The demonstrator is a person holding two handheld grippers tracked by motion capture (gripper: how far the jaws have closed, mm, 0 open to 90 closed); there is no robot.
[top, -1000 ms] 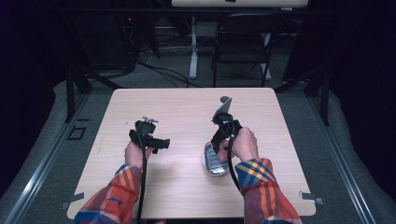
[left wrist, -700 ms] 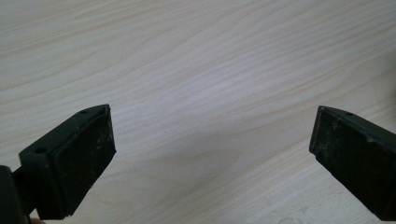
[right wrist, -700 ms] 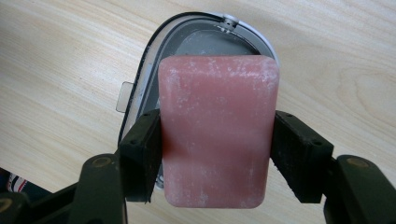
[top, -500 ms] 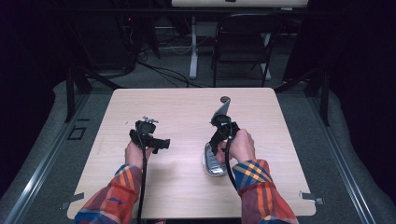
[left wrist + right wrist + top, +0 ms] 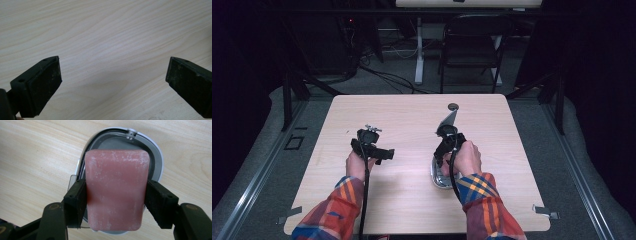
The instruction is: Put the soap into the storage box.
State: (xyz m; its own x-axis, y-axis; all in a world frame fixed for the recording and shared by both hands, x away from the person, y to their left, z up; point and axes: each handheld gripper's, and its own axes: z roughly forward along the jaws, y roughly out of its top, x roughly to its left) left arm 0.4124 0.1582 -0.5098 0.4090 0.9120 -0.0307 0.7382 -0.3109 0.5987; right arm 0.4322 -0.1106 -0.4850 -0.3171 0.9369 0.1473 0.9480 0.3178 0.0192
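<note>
My right gripper (image 5: 116, 203) is shut on a pink bar of soap (image 5: 116, 182), its pads pressing the bar's two long sides. Just beneath the bar sits an oval soap dish (image 5: 157, 162) with a white rim and a grey inside. In the high view the right gripper (image 5: 442, 159) points down over the dish (image 5: 437, 181) at the table's right middle; whether the bar touches the dish I cannot tell. My left gripper (image 5: 382, 154) hovers at the left middle. Its jaws stand wide open (image 5: 113, 80) over bare wood with nothing between them.
The light wooden table (image 5: 402, 205) carries a small dark round spot (image 5: 453, 106) near its far edge. A dark chair (image 5: 472, 45) and cables lie on the floor behind the table. Grey floor surrounds it.
The right gripper has drawn slightly nearer the person and lower over the dish, still holding the soap. The left gripper has stayed put.
</note>
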